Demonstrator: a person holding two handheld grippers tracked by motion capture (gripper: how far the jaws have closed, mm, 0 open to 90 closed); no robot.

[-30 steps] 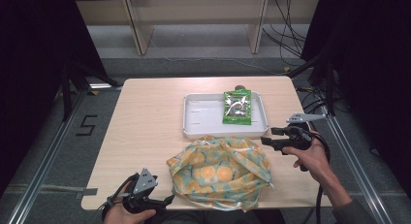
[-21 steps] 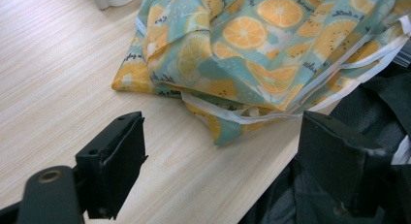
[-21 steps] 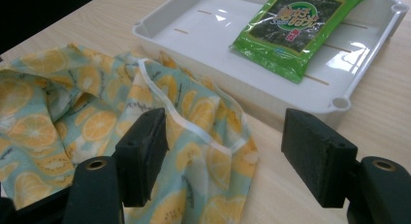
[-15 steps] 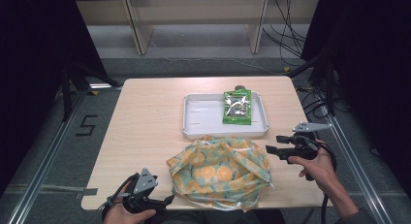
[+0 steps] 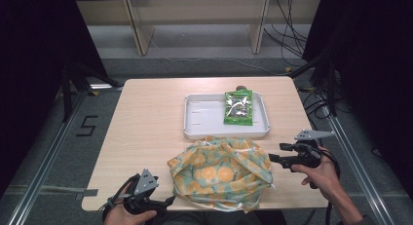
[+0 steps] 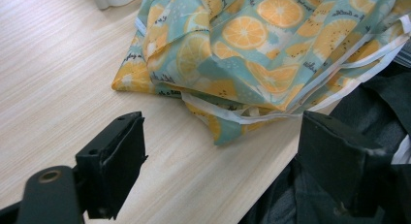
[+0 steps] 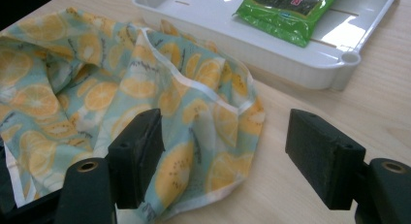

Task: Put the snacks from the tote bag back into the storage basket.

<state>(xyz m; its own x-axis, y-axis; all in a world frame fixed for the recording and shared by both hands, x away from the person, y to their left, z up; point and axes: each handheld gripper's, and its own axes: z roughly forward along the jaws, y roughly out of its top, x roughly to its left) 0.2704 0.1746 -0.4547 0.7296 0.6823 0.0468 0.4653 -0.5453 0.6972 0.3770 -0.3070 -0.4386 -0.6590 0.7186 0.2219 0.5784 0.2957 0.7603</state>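
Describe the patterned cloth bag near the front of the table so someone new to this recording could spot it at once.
On the light wooden table, look just in front of the white plastic tray toward the person's edge. There lies a crumpled teal fabric bag printed with orange slices, white-trimmed; the tray's green foil snack packet is smaller, flat and shiny.

A crumpled orange-print cloth bag [image 5: 220, 174] lies at the table's near edge, just before the tray.

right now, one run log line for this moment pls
left gripper: open, by bag's near corner | right gripper: open, jaws just opening, at bag's right edge | bag: crumpled on table | snack packet: in tray
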